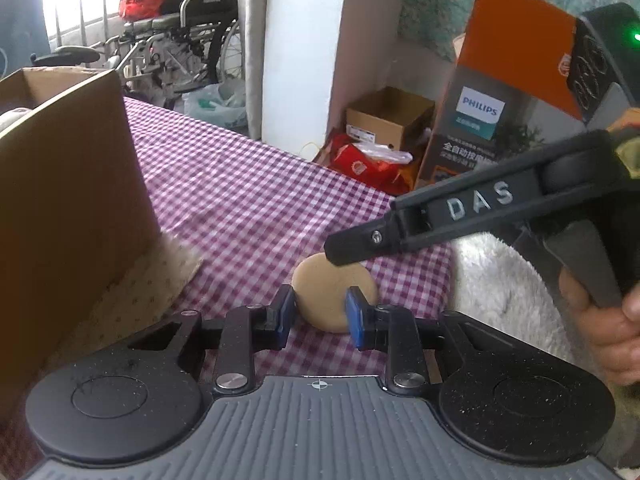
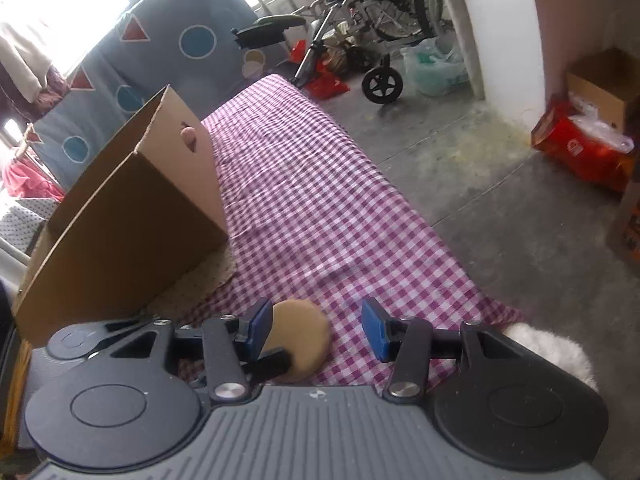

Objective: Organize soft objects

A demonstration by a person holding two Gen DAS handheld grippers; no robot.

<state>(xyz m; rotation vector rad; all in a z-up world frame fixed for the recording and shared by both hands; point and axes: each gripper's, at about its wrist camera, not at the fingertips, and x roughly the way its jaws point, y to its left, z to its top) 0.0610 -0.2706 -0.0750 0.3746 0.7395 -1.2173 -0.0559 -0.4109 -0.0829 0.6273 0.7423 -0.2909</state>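
A round tan soft pad (image 1: 334,294) lies on the purple checked tablecloth (image 1: 248,200). My left gripper (image 1: 322,312) is open with its blue pads on either side of the tan pad, near but not squeezing it. The right gripper's black finger (image 1: 360,240) reaches in just above the tan pad in the left wrist view. In the right wrist view my right gripper (image 2: 320,330) is open and empty, and the tan pad (image 2: 302,338) lies by its left finger. A white fluffy object (image 1: 504,292) lies on the cloth to the right.
A large open cardboard box (image 1: 68,208) stands on the left of the table on a beige dotted cloth (image 1: 160,280). The table's right edge (image 2: 440,240) drops to a concrete floor. A Philips box (image 1: 492,120), a small carton and a wheelchair (image 2: 372,12) stand beyond.
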